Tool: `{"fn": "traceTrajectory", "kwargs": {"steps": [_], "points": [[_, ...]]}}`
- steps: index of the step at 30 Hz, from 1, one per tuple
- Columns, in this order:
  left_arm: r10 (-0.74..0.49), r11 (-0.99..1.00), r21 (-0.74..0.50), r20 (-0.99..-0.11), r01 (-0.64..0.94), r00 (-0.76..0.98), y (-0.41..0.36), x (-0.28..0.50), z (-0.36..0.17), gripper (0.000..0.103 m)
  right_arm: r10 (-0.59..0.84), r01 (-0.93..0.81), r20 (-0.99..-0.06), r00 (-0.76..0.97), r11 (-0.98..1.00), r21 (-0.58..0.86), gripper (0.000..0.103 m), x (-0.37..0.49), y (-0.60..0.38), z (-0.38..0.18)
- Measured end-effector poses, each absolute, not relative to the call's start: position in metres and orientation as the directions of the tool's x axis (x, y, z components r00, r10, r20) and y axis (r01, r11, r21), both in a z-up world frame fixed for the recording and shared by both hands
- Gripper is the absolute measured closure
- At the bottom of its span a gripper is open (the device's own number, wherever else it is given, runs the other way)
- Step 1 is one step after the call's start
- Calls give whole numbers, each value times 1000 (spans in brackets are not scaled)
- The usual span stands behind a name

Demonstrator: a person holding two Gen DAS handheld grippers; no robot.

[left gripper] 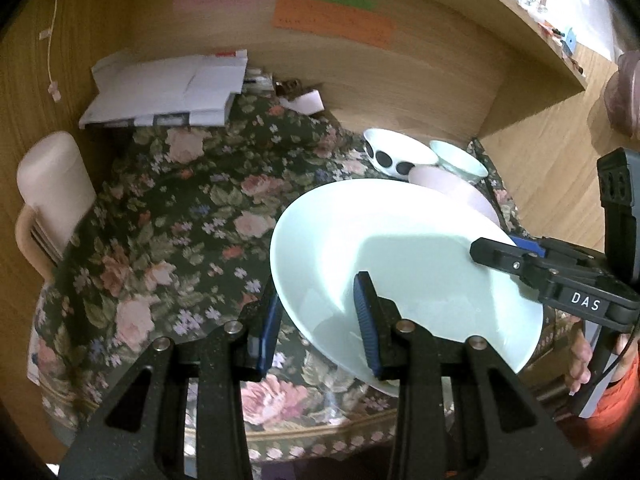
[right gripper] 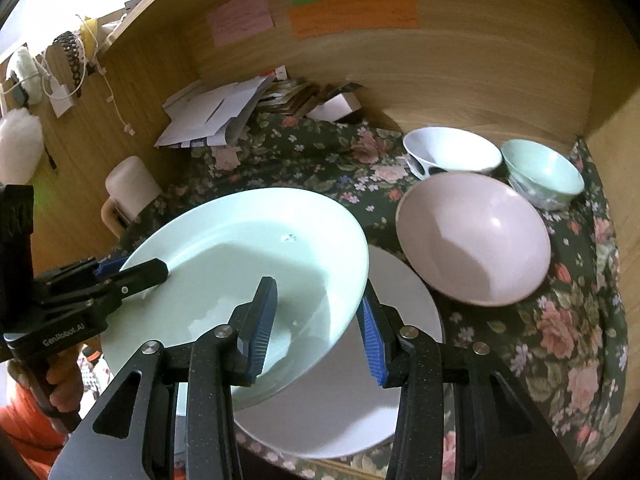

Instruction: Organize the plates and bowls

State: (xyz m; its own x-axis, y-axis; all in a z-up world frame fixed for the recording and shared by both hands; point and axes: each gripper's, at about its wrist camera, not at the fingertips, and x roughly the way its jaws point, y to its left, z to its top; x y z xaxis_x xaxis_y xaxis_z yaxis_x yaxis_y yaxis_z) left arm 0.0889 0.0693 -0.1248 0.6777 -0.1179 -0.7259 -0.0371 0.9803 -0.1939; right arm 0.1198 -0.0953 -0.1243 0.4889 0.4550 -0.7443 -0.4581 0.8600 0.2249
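Observation:
A pale green plate (left gripper: 404, 264) hangs tilted above the floral-clothed table, held at opposite rims. My left gripper (left gripper: 318, 296) is shut on its near-left rim, and my right gripper (left gripper: 496, 246) clamps the right rim. In the right wrist view the right gripper (right gripper: 318, 292) bites the plate (right gripper: 240, 248) while the left gripper (right gripper: 132, 268) grips its far-left edge. Under the lifted plate a flat white plate (right gripper: 404, 320) lies on the cloth. Behind it sit a pink bowl (right gripper: 472, 240), a white bowl with black dots (right gripper: 452, 152) and a small pale green bowl (right gripper: 540, 172).
Wooden walls (right gripper: 440, 72) with coloured paper notes close in the back and sides. A pile of white papers (left gripper: 168, 92) fills the back left corner. A cream mug (left gripper: 52, 184) stands at the left wall. A person's hand (right gripper: 60, 376) holds the left gripper's handle.

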Motion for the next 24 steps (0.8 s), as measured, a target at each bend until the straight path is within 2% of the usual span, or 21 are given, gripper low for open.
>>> {"fn": "traceTrajectory", "kwargs": {"steps": [24], "points": [[-135,984,-178,-795,-14,591,48,107,-169,68,431,-373,-794,429,885,279,66,113,-124,-175]]}}
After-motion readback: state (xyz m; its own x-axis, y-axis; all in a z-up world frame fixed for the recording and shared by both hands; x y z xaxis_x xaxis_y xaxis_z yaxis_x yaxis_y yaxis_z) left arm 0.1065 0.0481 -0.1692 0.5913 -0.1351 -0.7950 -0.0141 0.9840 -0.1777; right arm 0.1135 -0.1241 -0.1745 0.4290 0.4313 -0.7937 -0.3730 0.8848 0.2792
